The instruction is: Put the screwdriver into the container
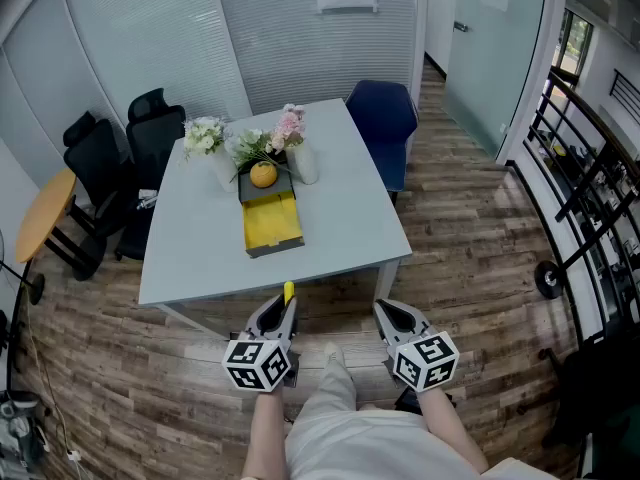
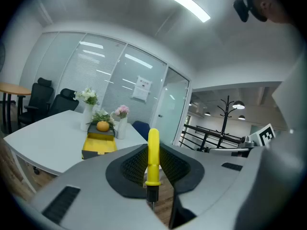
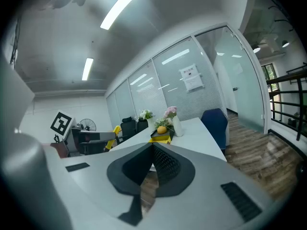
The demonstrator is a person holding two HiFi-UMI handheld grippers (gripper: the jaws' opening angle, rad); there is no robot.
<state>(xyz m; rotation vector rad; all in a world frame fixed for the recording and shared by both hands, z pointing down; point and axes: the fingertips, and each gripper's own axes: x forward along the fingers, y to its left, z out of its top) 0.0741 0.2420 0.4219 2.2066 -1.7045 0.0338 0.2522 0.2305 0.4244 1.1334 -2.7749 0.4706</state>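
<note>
A yellow-handled screwdriver (image 1: 289,291) sticks up out of my left gripper (image 1: 286,306), whose jaws are shut on it. In the left gripper view the screwdriver (image 2: 153,157) stands between the black pads, handle forward and dark shaft towards the camera. My right gripper (image 1: 386,311) hangs beside it with its jaws together and nothing in them (image 3: 152,146). Both hover just short of the table's near edge. The container (image 1: 272,224), a grey box with a yellow inside, lies open at the middle of the grey table (image 1: 340,218), also seen as the container (image 2: 99,145).
An orange (image 1: 263,175) sits on the box's far end between white vases of flowers (image 1: 296,148). Black office chairs (image 1: 120,158) and a round wooden table (image 1: 40,213) stand to the left, a blue chair (image 1: 385,118) behind, a black railing (image 1: 590,198) to the right.
</note>
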